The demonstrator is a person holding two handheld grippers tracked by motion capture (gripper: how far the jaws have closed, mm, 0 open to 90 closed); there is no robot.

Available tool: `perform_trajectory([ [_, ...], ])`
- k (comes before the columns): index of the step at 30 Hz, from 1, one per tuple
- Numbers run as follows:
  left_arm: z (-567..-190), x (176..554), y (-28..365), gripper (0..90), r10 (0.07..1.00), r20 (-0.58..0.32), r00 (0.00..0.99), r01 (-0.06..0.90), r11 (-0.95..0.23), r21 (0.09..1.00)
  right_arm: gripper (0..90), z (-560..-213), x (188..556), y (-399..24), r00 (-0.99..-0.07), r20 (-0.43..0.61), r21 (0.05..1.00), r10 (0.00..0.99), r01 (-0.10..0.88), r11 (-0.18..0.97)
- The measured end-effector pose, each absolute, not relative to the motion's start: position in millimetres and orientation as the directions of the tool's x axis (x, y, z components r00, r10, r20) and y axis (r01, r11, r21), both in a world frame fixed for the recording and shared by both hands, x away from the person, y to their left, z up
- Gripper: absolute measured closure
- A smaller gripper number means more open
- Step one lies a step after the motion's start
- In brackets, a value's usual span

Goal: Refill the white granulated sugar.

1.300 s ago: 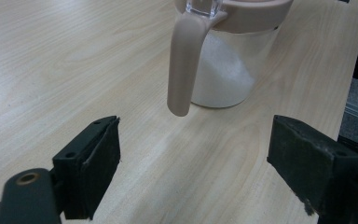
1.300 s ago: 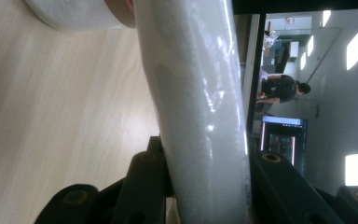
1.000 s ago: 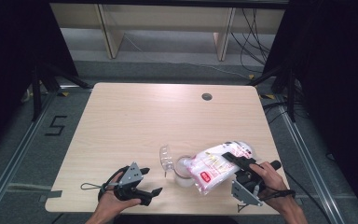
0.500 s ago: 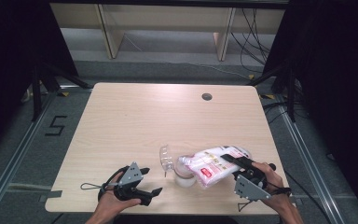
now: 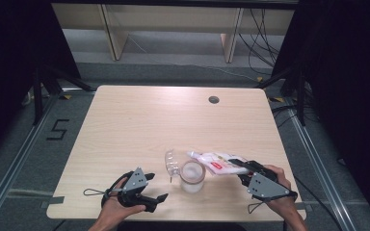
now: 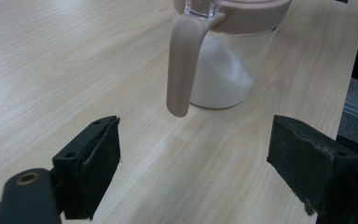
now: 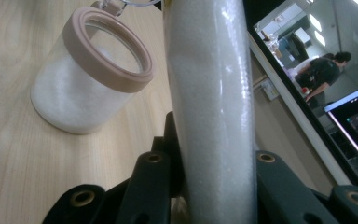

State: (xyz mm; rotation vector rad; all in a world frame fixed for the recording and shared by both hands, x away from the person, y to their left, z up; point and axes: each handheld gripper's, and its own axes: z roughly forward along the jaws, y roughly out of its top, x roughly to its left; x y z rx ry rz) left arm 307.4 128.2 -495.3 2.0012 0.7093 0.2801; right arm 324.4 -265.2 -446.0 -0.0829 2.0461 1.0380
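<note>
A clear jar (image 5: pixel 192 176) with a pink rim stands near the table's front edge, partly filled with white granules. Its clear lid (image 5: pixel 171 163) is flipped open to the left. My right gripper (image 5: pixel 242 169) is shut on a plastic bag of white granules (image 5: pixel 216 161), which lies almost level with its far end reaching past the jar's mouth. From the right gripper view, the bag (image 7: pixel 209 93) rises between the jaws and the jar (image 7: pixel 93 79) sits to its left. My left gripper (image 5: pixel 156 188) rests open left of the jar. Its view shows the jar (image 6: pixel 223 70) and the pink clasp (image 6: pixel 182 65) just ahead.
The light wooden table (image 5: pixel 139 125) has a round cable hole (image 5: pixel 214 99) at the back right. Dark floor and metal rails surround it. A monitor and a person show far right in the right gripper view.
The right gripper has sunk a little and shifted towards the jar, and the bag has tipped flatter over it. The left gripper has stayed in place.
</note>
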Motion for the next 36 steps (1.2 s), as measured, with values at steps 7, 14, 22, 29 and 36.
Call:
perform_trajectory([
  [7,-494,308,129,16.5,0.583,-0.079,0.809,0.363,-0.389,0.847,77.5,-452,330,-266,-0.674,-0.668,0.670,0.316,-0.361,0.649],
  [14,-495,308,129,16.5,0.577,-0.084,0.812,0.360,-0.383,0.851,77.7,-458,336,-263,-0.718,-0.587,0.751,0.374,-0.309,0.584],
  [22,-496,308,128,16.5,0.584,-0.090,0.807,0.366,-0.376,0.851,77.9,-465,346,-265,-0.750,-0.460,0.850,0.475,-0.217,0.480],
  [29,-496,308,127,16.5,0.584,-0.093,0.806,0.369,-0.373,0.852,78.1,-471,353,-270,-0.762,-0.370,0.899,0.532,-0.149,0.412],
  [36,-496,308,127,16.5,0.580,-0.089,0.809,0.364,-0.377,0.852,78.2,-477,360,-273,-0.759,-0.352,0.909,0.548,-0.139,0.392],
])
